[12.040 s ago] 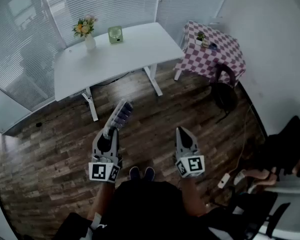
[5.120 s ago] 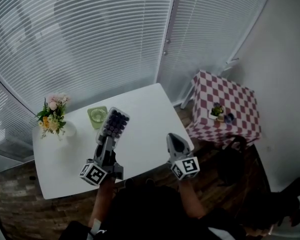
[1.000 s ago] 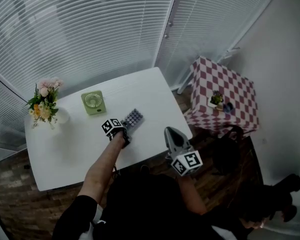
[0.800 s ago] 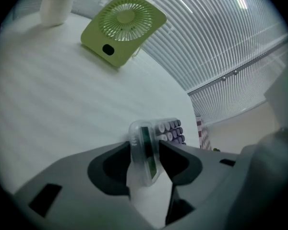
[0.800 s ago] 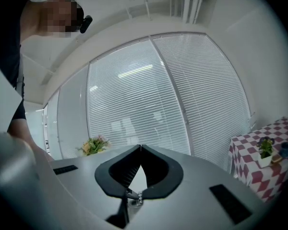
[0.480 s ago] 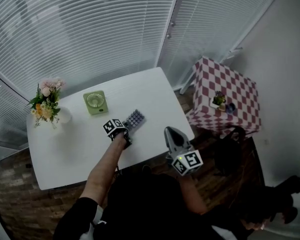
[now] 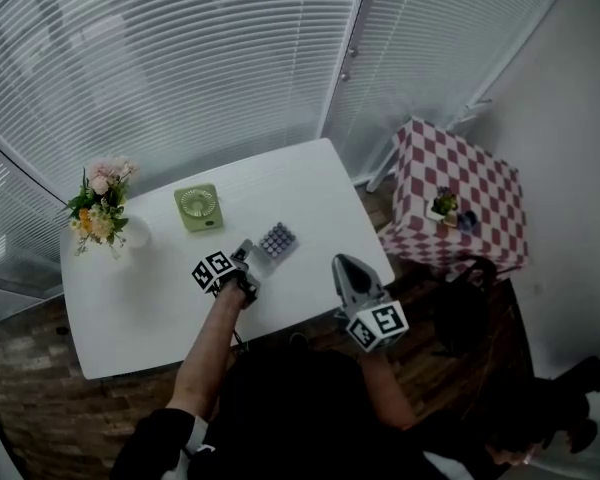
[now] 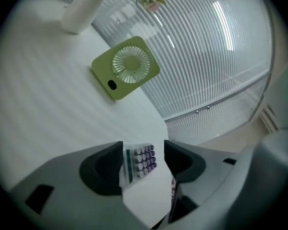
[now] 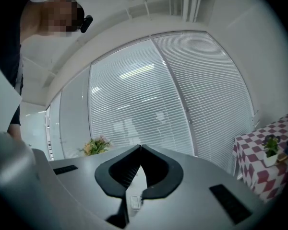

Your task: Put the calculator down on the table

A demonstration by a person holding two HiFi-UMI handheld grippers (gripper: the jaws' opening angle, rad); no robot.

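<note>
My left gripper had just been opening its jaws, which stood apart and off the calculator lying flat on the table at its one o'clock. Backing out low, I might have clipped and skidded it. The right gripper sat closed and empty.

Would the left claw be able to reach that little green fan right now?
Probably yes. The left claw holds nothing, its jaws having just been opening; the calculator lies on the table ahead of it, and only bare tabletop separates it from the fan.
</note>
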